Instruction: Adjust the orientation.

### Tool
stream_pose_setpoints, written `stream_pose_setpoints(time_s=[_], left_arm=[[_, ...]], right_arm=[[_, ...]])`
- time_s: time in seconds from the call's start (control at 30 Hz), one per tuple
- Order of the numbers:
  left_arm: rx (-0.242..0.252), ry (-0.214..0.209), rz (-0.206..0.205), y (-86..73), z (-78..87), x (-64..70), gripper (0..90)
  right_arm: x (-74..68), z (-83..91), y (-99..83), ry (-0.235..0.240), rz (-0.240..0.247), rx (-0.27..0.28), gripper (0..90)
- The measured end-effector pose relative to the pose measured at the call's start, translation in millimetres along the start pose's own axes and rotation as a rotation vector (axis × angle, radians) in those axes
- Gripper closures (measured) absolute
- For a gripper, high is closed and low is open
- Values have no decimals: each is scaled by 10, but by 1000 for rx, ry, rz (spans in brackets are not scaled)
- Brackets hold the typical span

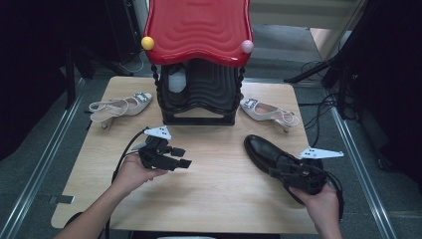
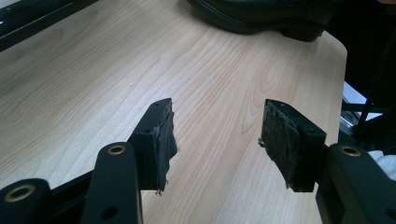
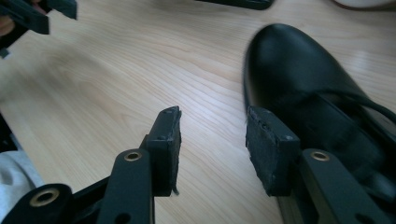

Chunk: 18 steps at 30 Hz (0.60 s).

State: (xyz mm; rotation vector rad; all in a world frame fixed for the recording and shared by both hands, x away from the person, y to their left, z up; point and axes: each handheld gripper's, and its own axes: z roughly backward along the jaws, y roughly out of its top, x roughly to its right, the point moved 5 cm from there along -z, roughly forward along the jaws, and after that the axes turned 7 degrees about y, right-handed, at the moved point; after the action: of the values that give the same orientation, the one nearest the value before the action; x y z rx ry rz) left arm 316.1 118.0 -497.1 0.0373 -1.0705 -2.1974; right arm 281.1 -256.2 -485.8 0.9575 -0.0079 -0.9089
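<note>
A black leather lace-up shoe (image 1: 263, 149) lies on the right side of the wooden table (image 1: 219, 199), toe toward the back. My right gripper (image 1: 278, 168) hovers at the shoe's laces and heel part, open. In the right gripper view the shoe (image 3: 299, 70) lies right of the gap, the right finger (image 3: 268, 149) is over its inner edge, and the right gripper (image 3: 212, 116) holds nothing. My left gripper (image 1: 182, 157) hangs open over bare wood left of centre, pointing right. From the left gripper (image 2: 217, 123) the shoe (image 2: 261, 18) is far ahead.
A black shoe rack (image 1: 199, 94) with a red wavy top (image 1: 199, 27) stands at the back centre, something white (image 1: 176, 79) on its shelf. A beige slingback heel (image 1: 122, 105) lies to its left, another (image 1: 268, 110) to its right. Cables trail on the floor at right.
</note>
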Motion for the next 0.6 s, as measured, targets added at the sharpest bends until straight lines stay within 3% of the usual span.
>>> stream_pose_setpoints(time_s=[0.33, 0.6], left_arm=[[-3, -9, -5, 28, -27, 18, 441], [-1, -8, -6, 29, -17, 11, 441]], right_arm=[[144, 349, -112, -96, -29, 30, 581], [205, 328, -168, -130, -61, 1, 593]])
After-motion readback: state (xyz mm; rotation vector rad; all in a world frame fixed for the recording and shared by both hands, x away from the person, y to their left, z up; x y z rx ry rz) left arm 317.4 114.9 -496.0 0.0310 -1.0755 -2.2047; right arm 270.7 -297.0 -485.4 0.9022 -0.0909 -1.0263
